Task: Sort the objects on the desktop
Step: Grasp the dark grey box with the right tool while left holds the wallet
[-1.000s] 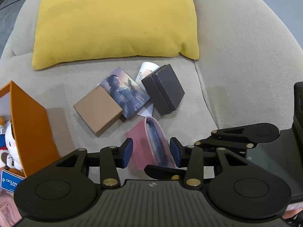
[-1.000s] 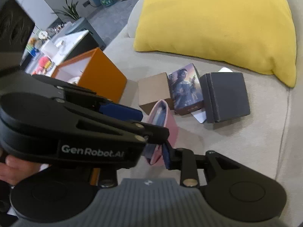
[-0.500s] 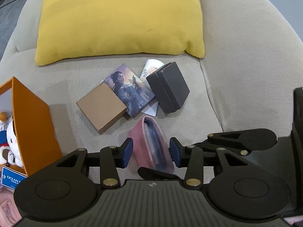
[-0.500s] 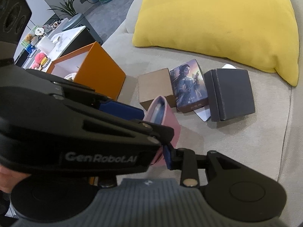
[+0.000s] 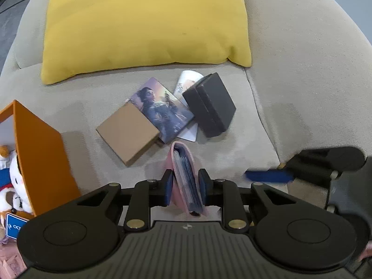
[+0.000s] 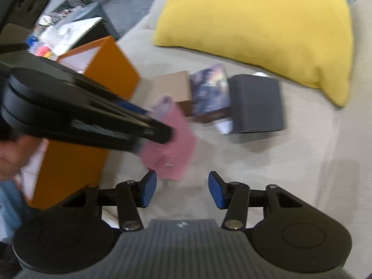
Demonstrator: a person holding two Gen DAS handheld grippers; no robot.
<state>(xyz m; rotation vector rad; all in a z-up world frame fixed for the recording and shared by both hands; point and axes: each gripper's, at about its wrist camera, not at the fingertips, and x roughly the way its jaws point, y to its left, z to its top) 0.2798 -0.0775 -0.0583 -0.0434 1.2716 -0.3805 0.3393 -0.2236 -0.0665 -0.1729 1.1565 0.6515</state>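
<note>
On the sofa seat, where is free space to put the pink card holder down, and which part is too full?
Bare seat lies right of the black box, toward the seam, and between the yellow pillow and the brown box. The middle is crowded: brown box, picture box, white card and black box touch or overlap. The orange box closes the left.

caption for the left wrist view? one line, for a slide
Left gripper closing on a pink card holder above a beige sofa, with small boxes and a yellow cushion behind.

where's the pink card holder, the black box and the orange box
pink card holder (image 5: 186,181), left wrist view, its open top edge
black box (image 5: 210,104), left wrist view, its lid
orange box (image 5: 41,153), left wrist view, its side wall
</note>
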